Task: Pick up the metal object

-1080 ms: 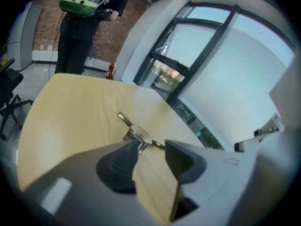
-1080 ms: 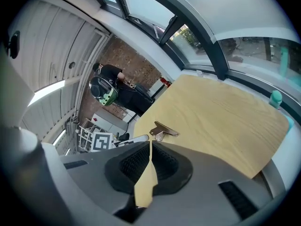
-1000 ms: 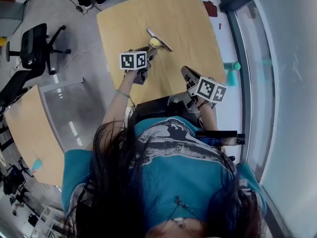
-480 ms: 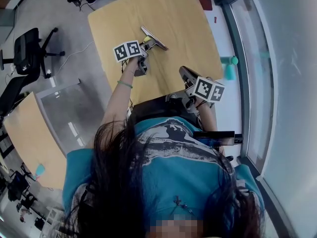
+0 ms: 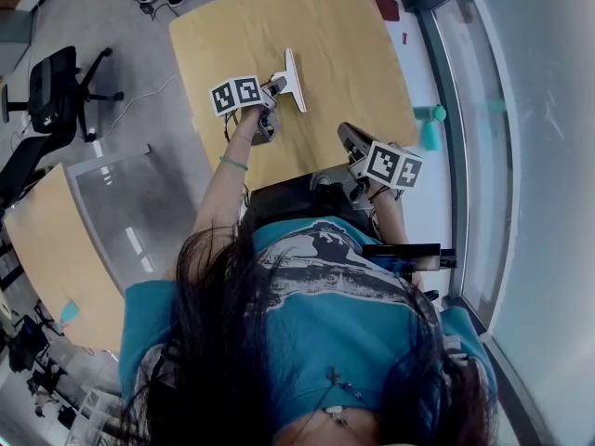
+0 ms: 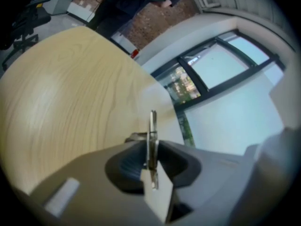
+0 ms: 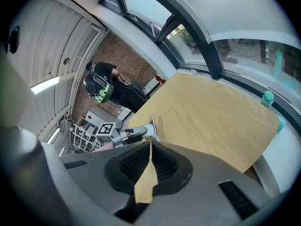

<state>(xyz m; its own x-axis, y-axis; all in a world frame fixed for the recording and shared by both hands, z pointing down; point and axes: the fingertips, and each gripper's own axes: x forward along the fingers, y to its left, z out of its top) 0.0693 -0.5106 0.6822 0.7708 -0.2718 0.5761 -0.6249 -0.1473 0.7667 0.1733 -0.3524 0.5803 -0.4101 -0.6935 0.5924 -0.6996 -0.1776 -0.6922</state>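
Observation:
The metal object (image 5: 293, 80) is a flat, thin strip of bright metal. It stands edge-up over the light wooden table (image 5: 353, 54), near the table's middle. My left gripper (image 5: 277, 86) has its jaws closing on the strip's near end. In the left gripper view the metal object (image 6: 152, 131) shows edge-on, pinched between the two dark pads of the left gripper (image 6: 151, 147). My right gripper (image 5: 346, 137) hovers at the table's near edge, shut and holding nothing. From the right gripper (image 7: 149, 147) view, the strip (image 7: 154, 126) rises from the left gripper (image 7: 127, 133).
A black office chair (image 5: 56, 86) stands on the floor at the left, and a second wooden table (image 5: 46, 249) lies lower left. A teal bottle (image 5: 430, 128) sits by the window on the right. A person (image 7: 101, 86) stands far behind the table.
The left gripper's jaws have closed on the metal strip. The strip has turned from lying slantwise on the table to standing on its edge in the jaws. The right gripper has stayed put.

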